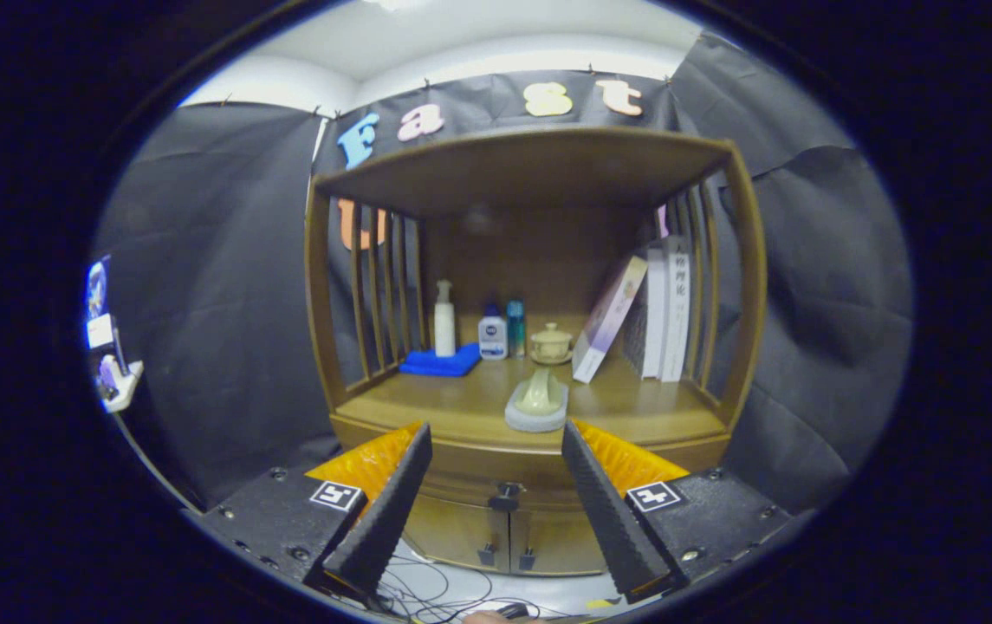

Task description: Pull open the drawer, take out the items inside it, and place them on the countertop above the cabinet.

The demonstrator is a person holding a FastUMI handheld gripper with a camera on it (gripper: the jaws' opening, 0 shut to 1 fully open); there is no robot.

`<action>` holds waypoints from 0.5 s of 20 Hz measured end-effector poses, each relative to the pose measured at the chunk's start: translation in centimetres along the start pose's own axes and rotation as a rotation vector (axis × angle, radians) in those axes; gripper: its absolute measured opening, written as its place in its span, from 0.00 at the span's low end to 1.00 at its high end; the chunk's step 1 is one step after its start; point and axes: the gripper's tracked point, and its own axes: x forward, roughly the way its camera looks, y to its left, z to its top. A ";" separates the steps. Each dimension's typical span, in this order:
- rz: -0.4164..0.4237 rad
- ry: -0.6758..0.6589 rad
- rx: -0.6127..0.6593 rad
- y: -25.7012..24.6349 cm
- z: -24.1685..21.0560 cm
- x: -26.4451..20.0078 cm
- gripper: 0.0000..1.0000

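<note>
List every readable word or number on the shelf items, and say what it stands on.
White book, spine: dark characters, too blurred to read.
Small bottle, label: too small to read.
Gripper: square markers, no words; fingers open, holding nothing, the knob between them.

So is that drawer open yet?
Shut. The drawer front sits flush with the cabinet under the countertop, its knob untouched between the open jaws of the gripper.

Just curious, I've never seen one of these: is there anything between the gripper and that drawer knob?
In the gripper view, nothing: the open gripper frames the dark drawer knob just ahead, with only the cabinet front behind.
</note>
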 end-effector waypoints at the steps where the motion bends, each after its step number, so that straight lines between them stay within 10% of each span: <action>1: -0.002 -0.023 -0.005 -0.9 1.6 -1.8 0.96; 10: -0.005 -0.232 -0.065 -6.4 14.2 -15.6 0.96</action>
